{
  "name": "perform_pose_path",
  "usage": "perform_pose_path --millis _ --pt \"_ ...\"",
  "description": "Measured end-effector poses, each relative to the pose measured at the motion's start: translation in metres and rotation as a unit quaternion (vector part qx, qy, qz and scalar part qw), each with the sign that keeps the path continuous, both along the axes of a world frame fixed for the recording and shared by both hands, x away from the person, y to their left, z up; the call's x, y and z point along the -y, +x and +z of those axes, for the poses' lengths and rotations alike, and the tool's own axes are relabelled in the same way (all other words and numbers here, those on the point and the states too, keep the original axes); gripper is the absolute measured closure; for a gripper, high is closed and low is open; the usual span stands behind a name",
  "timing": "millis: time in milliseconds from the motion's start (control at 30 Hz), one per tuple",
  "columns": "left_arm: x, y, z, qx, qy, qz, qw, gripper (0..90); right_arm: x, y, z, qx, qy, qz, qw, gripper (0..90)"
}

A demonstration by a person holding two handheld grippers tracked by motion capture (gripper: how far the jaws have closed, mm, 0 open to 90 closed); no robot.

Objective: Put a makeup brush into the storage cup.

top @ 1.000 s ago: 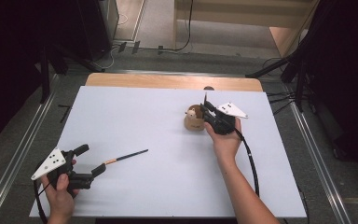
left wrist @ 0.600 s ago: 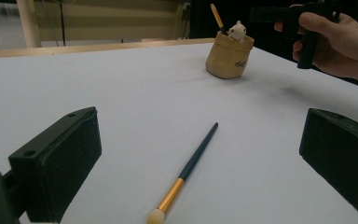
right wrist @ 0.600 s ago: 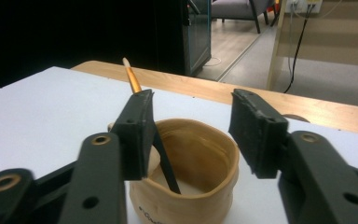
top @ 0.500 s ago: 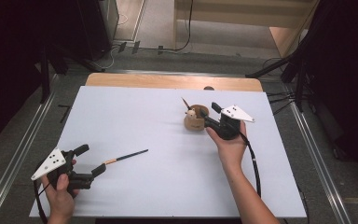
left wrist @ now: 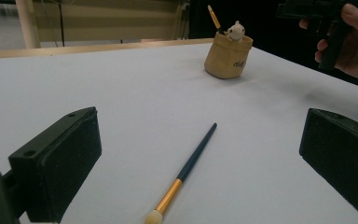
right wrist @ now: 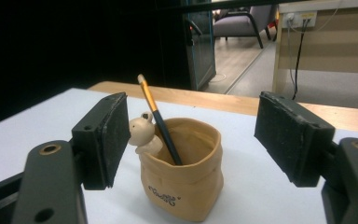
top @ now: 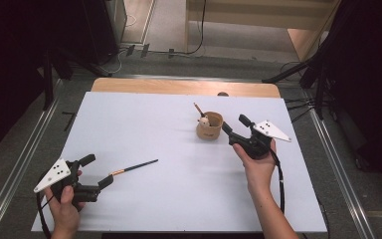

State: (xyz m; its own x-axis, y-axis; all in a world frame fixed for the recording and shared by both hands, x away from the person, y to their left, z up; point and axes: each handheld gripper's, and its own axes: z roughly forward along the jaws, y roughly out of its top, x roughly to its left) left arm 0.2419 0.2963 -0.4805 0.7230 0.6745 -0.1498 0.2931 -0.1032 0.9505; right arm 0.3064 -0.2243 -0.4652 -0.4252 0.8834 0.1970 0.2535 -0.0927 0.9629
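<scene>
A tan pouch-shaped holder point(top: 209, 127) with a small bear figure on its rim stands right of the table's middle. A dark-handled brush point(top: 198, 109) leans inside it. My right gripper point(top: 235, 123) hovers just right of the holder, apart from it. Its jaws have just been opening and hold nothing; in the right gripper view point(right wrist: 191, 135) the holder point(right wrist: 182, 182) and brush point(right wrist: 158, 121) sit ahead of them. A second brush point(top: 134, 167) lies flat at the front left. My left gripper point(top: 96, 171) stands open at its bristle end point(left wrist: 200, 154), either side of the brush point(left wrist: 191, 163).
A white sheet point(top: 179, 199) covers the table, with a wooden strip point(top: 179, 87) along the far edge. Cables trail from both grippers toward the front edge. The floor around the table holds dark stands and metal rails.
The right gripper let go of the brush over the holder, opened its jaws and drew back to the right. The brush now leans in the holder. The left gripper has kept still.
</scene>
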Motion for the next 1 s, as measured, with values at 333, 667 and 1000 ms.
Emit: perform_pose_path --millis 333,667,1000 --pt "0.002 0.0 0.0 -0.001 0.0 -0.001 1.0 0.0 0.013 -0.016 -0.004 -0.003 -0.053 -0.02 0.9984 14.7" --pt "0.003 0.0 0.0 0.001 0.003 -0.004 1.0 0.0 0.027 -0.037 -0.012 0.014 -0.065 -0.029 0.9974 13.6" --pt "0.004 -0.001 0.0 0.001 0.002 -0.003 1.0 0.0 0.044 -0.054 -0.027 0.001 -0.072 -0.049 0.9962 13.6"
